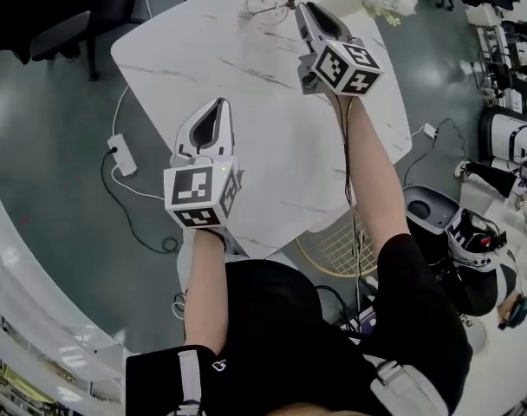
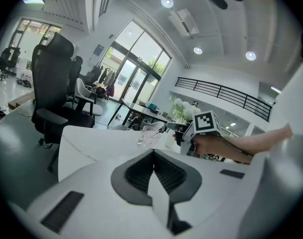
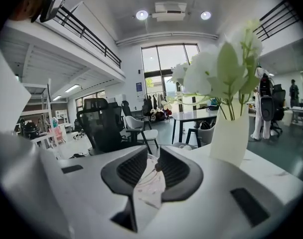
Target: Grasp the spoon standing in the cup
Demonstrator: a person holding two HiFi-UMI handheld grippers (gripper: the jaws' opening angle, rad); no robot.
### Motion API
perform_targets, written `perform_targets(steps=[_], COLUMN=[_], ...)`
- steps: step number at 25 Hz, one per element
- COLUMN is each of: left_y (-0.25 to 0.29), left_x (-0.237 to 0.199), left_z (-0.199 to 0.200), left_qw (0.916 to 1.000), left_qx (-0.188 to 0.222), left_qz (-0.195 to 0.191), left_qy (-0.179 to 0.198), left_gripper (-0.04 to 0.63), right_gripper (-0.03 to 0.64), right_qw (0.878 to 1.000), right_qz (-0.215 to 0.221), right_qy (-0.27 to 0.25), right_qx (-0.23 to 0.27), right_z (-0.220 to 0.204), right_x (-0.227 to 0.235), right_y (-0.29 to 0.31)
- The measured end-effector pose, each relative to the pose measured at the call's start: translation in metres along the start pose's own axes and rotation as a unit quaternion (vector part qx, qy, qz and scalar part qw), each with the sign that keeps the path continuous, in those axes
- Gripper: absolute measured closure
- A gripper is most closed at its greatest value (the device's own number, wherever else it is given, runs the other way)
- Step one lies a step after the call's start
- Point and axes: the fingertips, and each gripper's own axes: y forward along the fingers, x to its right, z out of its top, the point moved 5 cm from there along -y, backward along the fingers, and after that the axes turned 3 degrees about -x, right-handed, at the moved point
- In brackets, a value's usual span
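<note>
1. White and faintly veined, the surface (image 1: 246,137) stands in an open office with dark chairs (image 2: 52,83) round it. A vase (image 3: 230,138) of white flowers (image 3: 216,68) sits at its far edge.
2. The cup (image 1: 265,9), clear glass, stands near the far edge of the surface, just beside the vase. The spoon (image 3: 157,168) leans in it, its thin handle rising out over the rim and ending in a small dark knob.
3. The right gripper (image 1: 302,9) is reached out to the cup, its tips level with the top of the handle.
4. Its jaws stand a little apart. In the right gripper view the knobbed end of the handle lies in the gap between them, close to the right-hand pad, with the cup showing through the gap below.
5. I can see no pad pressing on the handle, so I judge the spoon framed but not yet gripped.
6. The left gripper (image 1: 218,104) hangs over the near part of the surface, well apart from the cup. Its jaws are closed tip to tip on nothing.
7. By this reading the approach and lining-up are done. What is left is to close the right jaws on the handle, and the grasp itself is the whole task.
8. The handle is thin and leans loosely, so a nudge from one pad could swing it out of the gap.
</note>
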Motion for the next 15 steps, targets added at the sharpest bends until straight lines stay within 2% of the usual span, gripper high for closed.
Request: perform_targets(steps=[2,6,11,15], left_y=[0.001,0.004,0.01,0.009], left_x=[-0.008,-0.02,-0.023,-0.027], left_z=[-0.001,-0.002,-0.005,-0.006], left_qw=[1.0,0.9997,0.9996,0.9994], left_qx=[-0.004,-0.008,-0.016,-0.02], left_qz=[0.006,0.016,0.023,0.029], left_qy=[-0.006,-0.014,-0.006,-0.002], left_gripper=[0.58,0.58,0.58,0.58], right_gripper=[0.5,0.482,0.485,0.531], right_qw=[1.0,1.0,0.999,0.999], right_qz=[-0.007,-0.011,-0.004,-0.002], right_qy=[0.007,0.017,0.029,0.032], right_qx=[-0.007,-0.024,-0.033,-0.035], right_z=[-0.004,-0.016,-0.027,-0.029], right_x=[0.007,0.014,0.016,0.011], right_y=[0.009,0.026,0.04,0.047])
